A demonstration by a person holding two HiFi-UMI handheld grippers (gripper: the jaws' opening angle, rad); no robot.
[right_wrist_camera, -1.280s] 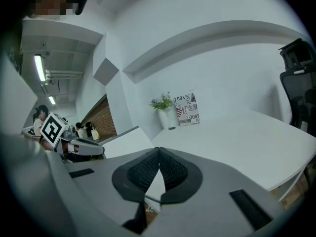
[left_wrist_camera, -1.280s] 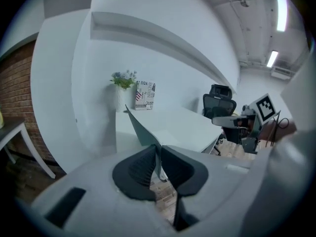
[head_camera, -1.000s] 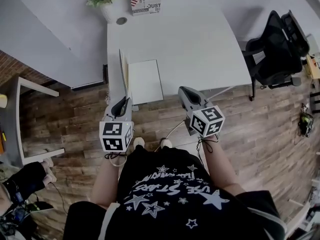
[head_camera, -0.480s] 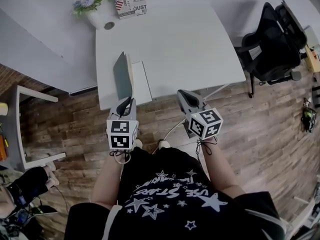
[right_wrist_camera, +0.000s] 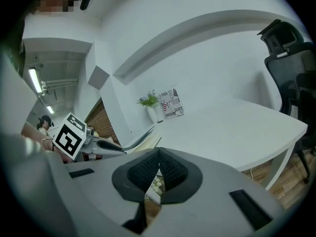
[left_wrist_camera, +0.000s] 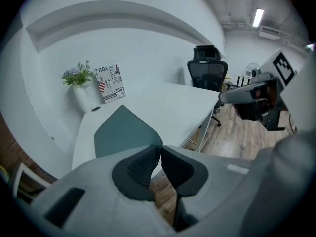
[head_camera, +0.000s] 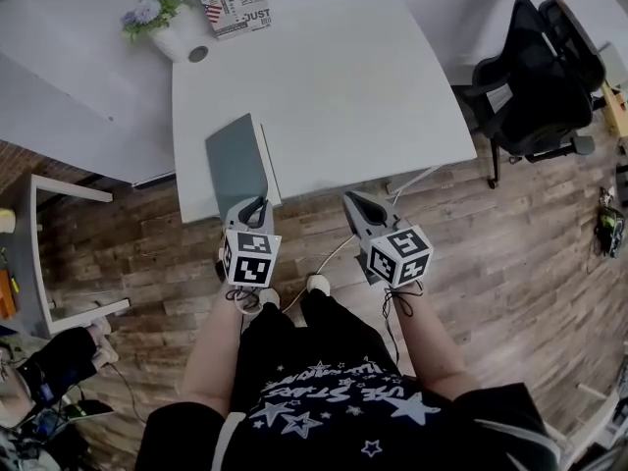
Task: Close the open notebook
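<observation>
The notebook (head_camera: pixel 238 161) lies shut on the white table (head_camera: pixel 343 86) near its front left corner, with the grey-green cover up and a thin white page edge showing on its right side. My left gripper (head_camera: pixel 254 203) is shut and empty, its tips just off the notebook's near corner at the table's front edge. In the left gripper view the cover (left_wrist_camera: pixel 123 131) lies just beyond the closed left gripper (left_wrist_camera: pixel 160 147). My right gripper (head_camera: pixel 351 200) hovers at the table's front edge to the right, shut with nothing in it; its pads meet in the right gripper view (right_wrist_camera: pixel 159 153).
A vase of flowers (head_camera: pixel 155 16) and a printed sign (head_camera: pixel 232 3) stand at the table's far left corner. A black office chair (head_camera: pixel 535 77) is on the wood floor to the right. A small side table (head_camera: pixel 39 253) stands at the left.
The notebook's cover, upright a second ago with a white page showing, has swung over and now lies flat. Both grippers have drawn back and lower towards the table's front edge.
</observation>
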